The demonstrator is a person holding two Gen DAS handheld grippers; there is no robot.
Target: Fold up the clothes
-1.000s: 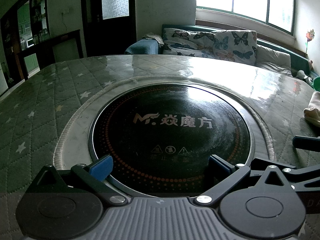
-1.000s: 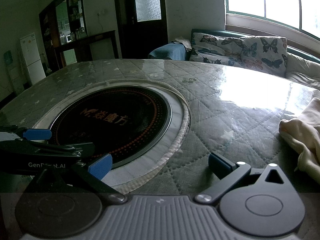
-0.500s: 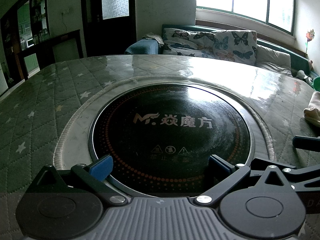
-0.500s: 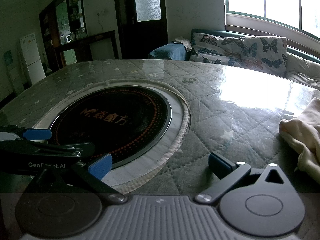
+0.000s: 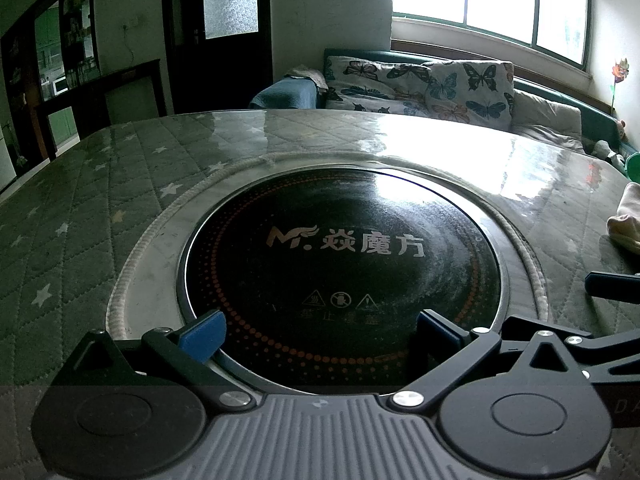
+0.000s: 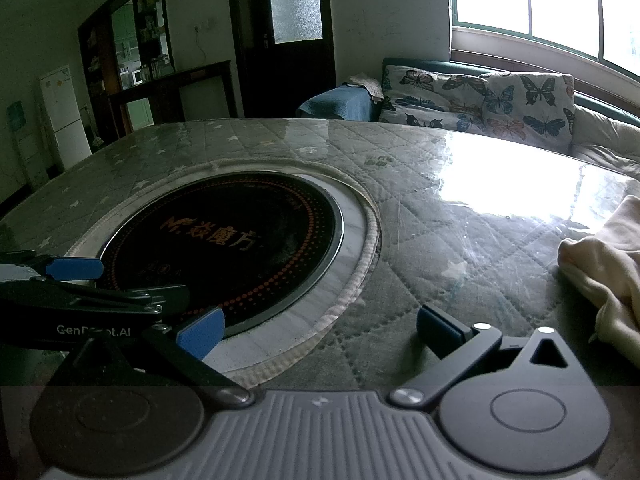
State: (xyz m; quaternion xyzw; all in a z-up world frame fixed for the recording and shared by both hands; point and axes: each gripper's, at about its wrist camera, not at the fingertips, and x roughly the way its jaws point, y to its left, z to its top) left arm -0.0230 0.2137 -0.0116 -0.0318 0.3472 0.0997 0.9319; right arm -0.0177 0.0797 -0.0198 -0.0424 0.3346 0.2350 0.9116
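A cream garment lies bunched at the right edge of the quilted table, partly cut off by the right wrist view. Its corner shows far right in the left wrist view. My right gripper stands open low over the table, left of the garment, nothing between its blue pads. My left gripper is open over the near rim of the black induction plate, holding nothing. In the right wrist view the left gripper sits at the far left. A fingertip of the right gripper shows at the right.
The round table has a green star-quilted cover under glossy plastic. The black cooker plate with a pale ring is set in its middle. Behind stand a sofa with butterfly cushions, a dark door and a white fridge.
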